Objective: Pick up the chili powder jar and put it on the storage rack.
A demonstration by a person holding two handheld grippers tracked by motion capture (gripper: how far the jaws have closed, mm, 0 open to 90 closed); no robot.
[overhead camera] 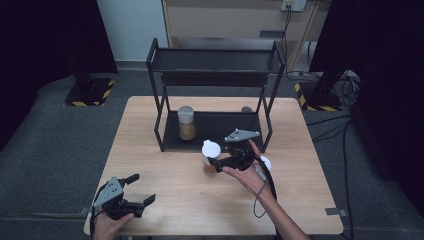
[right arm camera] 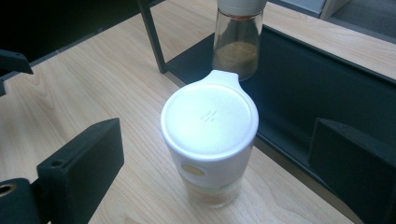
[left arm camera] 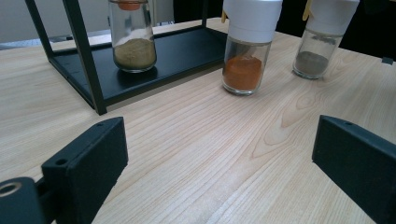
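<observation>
Item: white-capped spice jar, upright on table between the wide-open, empty jaws of the right gripper, rack just beyond; risk: an off-centre squeeze on the smooth cap likely tips it.

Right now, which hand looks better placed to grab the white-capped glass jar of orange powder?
The right gripper: its open jaws flank the white-capped jar. The left gripper sits open near the table's front edge.

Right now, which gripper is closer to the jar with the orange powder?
The right gripper. Its open fingers sit either side of the orange powder jar, not touching. The left gripper is open, far off near the table's front left corner.
</observation>
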